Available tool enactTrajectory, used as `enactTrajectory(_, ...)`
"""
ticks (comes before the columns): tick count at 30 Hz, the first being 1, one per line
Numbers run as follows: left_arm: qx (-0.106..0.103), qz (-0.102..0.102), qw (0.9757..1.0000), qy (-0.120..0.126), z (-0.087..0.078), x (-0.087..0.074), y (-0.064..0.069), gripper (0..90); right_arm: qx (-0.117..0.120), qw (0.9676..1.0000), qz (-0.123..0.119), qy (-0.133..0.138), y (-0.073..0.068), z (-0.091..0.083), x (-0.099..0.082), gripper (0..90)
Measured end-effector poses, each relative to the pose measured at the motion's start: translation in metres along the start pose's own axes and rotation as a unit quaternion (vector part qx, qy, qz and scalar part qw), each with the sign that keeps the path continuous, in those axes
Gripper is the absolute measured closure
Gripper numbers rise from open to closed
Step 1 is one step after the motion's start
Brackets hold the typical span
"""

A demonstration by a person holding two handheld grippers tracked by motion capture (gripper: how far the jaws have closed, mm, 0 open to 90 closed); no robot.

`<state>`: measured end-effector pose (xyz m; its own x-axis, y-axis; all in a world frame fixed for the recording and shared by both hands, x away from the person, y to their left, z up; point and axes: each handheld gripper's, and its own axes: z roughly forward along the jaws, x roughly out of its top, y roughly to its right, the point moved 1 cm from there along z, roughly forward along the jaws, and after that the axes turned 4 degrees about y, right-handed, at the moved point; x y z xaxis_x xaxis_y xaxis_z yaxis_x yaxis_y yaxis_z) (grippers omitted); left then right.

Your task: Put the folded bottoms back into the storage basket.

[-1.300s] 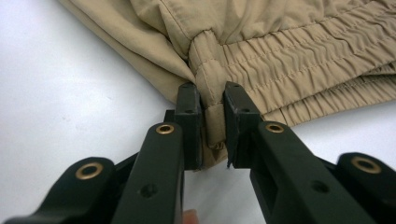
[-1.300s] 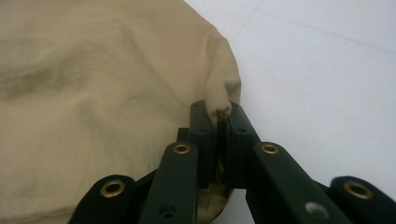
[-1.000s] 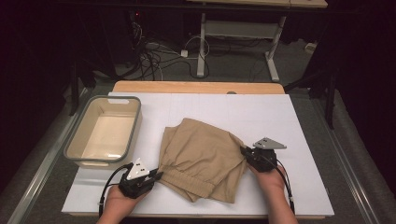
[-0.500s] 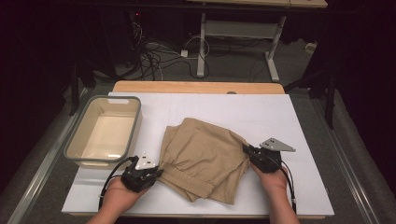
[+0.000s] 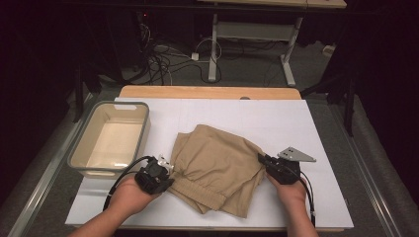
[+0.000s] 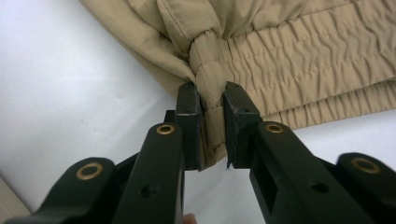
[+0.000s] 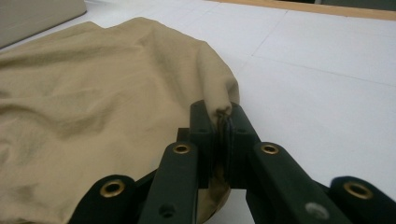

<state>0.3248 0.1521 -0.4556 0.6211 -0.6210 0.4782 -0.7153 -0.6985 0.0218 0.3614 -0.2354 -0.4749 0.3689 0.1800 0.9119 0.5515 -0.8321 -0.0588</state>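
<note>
- At the far left we see a pale beige plastic tub with a grey rim. It sits on the white table, and we see nothing inside it.
- Just to the right of the tub is the left gripper, held in a person's left hand. A black cable loops from it past the near corner of the tub.
- In the left gripper view, the left gripper has its two black jaws squeezed on the stretchy waistband of the folded tan cloth shorts. A bunch of cloth is pinched between the jaws, so they stay a little apart.
- In the middle of the table lie the folded tan cloth shorts. They are in loose layers, and the wrinkly waistband runs along the near edge.
- At the right edge of the shorts is the right gripper, held in the right hand. A grey three-cornered plate sits on top of it.
- In the right gripper view, the right gripper is closed tight on a thin fold at the edge of the shorts.
</note>
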Motion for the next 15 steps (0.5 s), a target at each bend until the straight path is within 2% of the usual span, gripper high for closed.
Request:
enactTrajectory(5, 0.009, 0.016, 0.9996, -0.020, 0.0024, 0.0038, 0.0023, 76.9, -0.001, 1.0000, -0.004, 0.002, -0.0001, 0.0000, -0.0010, 86.0)
enactTrajectory(15, -0.013, 0.007, 0.9987, -0.049, 0.0049, 0.0103, -0.0043, 76.9, -0.006, 0.9999, -0.006, -0.007, -0.0007, 0.0016, -0.0036, 85.9)
